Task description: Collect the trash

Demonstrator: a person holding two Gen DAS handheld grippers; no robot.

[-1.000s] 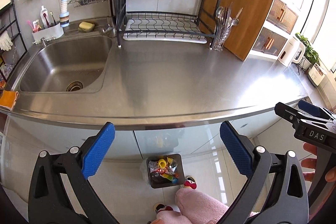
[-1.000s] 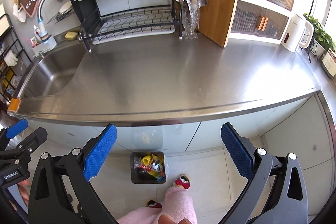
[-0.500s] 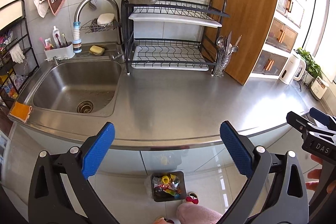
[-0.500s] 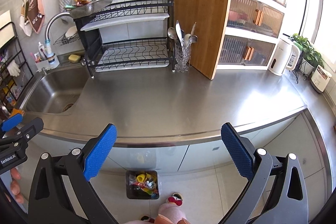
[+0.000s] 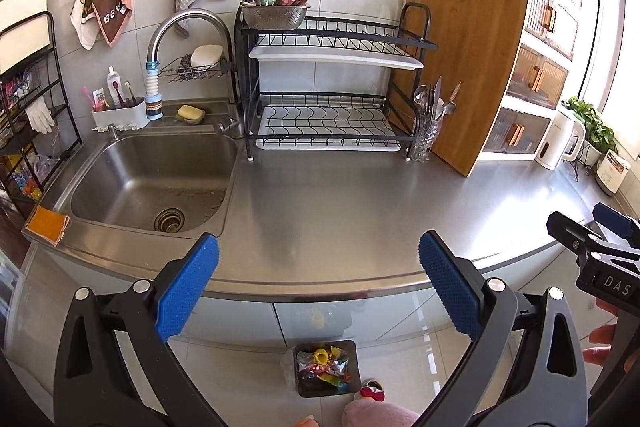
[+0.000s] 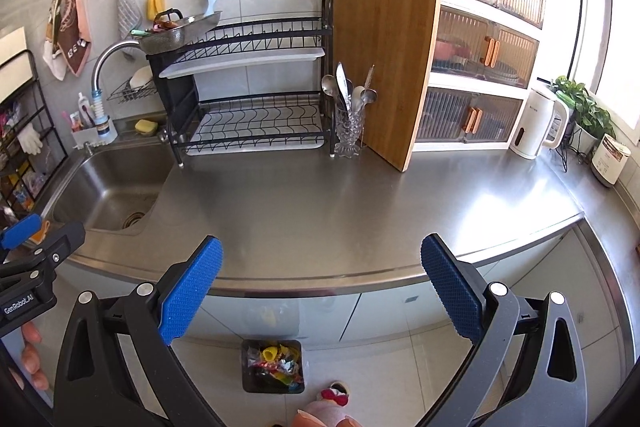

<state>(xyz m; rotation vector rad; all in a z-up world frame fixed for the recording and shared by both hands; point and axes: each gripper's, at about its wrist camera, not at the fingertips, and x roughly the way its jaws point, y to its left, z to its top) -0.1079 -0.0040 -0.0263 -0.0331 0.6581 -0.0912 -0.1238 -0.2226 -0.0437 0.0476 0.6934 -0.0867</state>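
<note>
A small dark trash bin full of colourful wrappers stands on the floor below the counter edge; it also shows in the right wrist view. My left gripper is open and empty, held in front of the steel counter. My right gripper is open and empty, beside it to the right. Each gripper shows at the other view's edge. No loose trash shows on the counter.
A sink lies at the left, a black dish rack behind, a cutlery glass, a wooden cutting board, a white kettle and a plant at the right. A pink slipper is by the bin.
Both grippers have risen and tilted up: the counter and back wall fill more of the views and the bin has dropped toward the bottom. Both stay open.
</note>
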